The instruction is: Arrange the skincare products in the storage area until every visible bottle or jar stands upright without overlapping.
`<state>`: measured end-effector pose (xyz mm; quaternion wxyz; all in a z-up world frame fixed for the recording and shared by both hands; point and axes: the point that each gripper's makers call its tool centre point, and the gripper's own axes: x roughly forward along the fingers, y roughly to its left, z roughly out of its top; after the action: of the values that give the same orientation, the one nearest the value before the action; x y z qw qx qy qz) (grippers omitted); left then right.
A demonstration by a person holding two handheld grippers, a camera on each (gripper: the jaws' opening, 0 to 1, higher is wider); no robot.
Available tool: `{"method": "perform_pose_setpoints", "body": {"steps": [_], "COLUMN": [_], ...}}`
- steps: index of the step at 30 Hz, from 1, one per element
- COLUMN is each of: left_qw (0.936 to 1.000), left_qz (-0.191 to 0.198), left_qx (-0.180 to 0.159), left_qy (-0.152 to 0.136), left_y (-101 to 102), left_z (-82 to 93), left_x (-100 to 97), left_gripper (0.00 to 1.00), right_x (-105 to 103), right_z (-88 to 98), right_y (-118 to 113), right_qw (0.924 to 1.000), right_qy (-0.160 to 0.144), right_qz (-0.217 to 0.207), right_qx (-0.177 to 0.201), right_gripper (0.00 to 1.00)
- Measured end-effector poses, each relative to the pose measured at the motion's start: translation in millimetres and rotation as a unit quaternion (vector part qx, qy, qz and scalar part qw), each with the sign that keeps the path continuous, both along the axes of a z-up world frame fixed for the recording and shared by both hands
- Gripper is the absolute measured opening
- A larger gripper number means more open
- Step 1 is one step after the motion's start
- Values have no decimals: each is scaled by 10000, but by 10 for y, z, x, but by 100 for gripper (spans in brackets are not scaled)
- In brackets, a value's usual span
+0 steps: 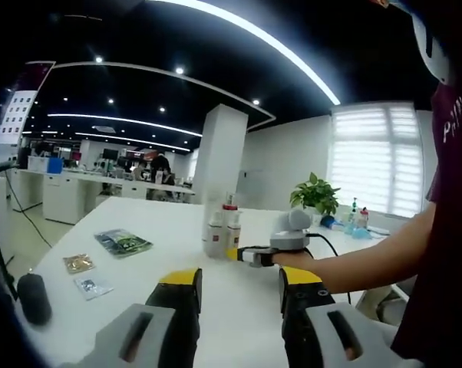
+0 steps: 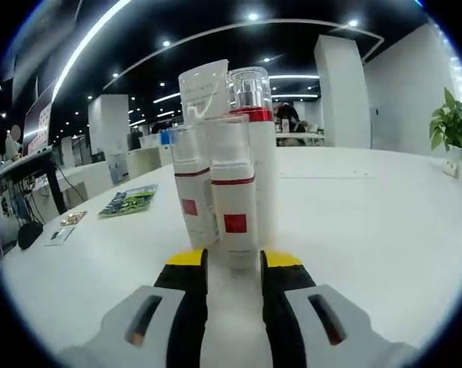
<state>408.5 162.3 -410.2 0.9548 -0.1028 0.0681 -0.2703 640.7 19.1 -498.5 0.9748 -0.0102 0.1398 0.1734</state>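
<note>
Several white skincare bottles (image 1: 222,226) stand upright in a tight cluster on the white table (image 1: 162,230). In the right gripper view the nearest bottle (image 2: 232,203) has a red square label and a clear cap. A twin bottle (image 2: 191,192) stands behind it to the left. Behind both are a taller bottle with a red collar (image 2: 254,100) and a white tube (image 2: 202,88). My right gripper (image 2: 235,264) has its jaws pressed against the base of the nearest bottle; in the left gripper view this gripper (image 1: 250,255) sits beside the cluster. My left gripper (image 1: 239,287) hangs open over the table, short of the bottles.
A green packet (image 1: 123,241) and two small sachets (image 1: 79,263) (image 1: 93,286) lie on the table's left part, next to a dark rounded object (image 1: 33,297). A potted plant (image 1: 315,195) and small bottles (image 1: 355,217) stand far right. A person's arm (image 1: 369,257) reaches in from the right.
</note>
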Motion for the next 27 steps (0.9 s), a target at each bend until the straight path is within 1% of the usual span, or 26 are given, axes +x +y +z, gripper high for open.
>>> {"method": "perform_pose_setpoints", "body": {"steps": [3, 4, 8, 13, 14, 17, 19, 22, 24, 25, 27], "left_qw": [10000, 10000, 10000, 9999, 10000, 9997, 9996, 9995, 9994, 9991, 9990], "left_qz": [-27, -43, -86, -112, -92, -64, -119, -257, -280, -299, -358], "left_qx": [19, 29, -11, 13, -10, -203, -243, -190, -197, -290, -279], "left_qy": [11, 26, 50, -5, -17, -69, -36, -23, -23, 16, 22], "left_y": [-17, -19, -23, -27, -22, -29, -66, -126, -137, -148, -170], "left_z": [-9, -19, -22, -2, 4, 36, 14, 3, 1, -2, -5], "left_x": [14, 20, 38, 66, 75, 94, 94, 67, 60, 58, 47], "left_gripper": [42, 42, 41, 41, 41, 41, 41, 41, 41, 40, 39], "right_x": [-17, -15, -15, -33, -47, -76, -84, -86, -76, -74, -97], "right_z": [4, 21, 9, 15, 23, 27, 33, 37, 55, 51, 43], "right_y": [10, 12, 22, 23, 24, 21, -9, -21, -24, -16, 9], "right_qw": [9999, 9997, 9998, 9998, 9998, 9996, 9997, 9997, 9995, 9996, 9996], "right_qy": [-77, -169, -126, -119, -123, -186, -190, -187, -207, -220, -202], "right_qz": [26, 52, 86, 125, 143, 184, 168, 164, 134, 153, 198], "right_qx": [-92, -160, -123, -91, -48, -88, -13, 61, 172, 120, 71], "right_gripper": [24, 24, 24, 25, 25, 24, 24, 23, 23, 22, 19]}}
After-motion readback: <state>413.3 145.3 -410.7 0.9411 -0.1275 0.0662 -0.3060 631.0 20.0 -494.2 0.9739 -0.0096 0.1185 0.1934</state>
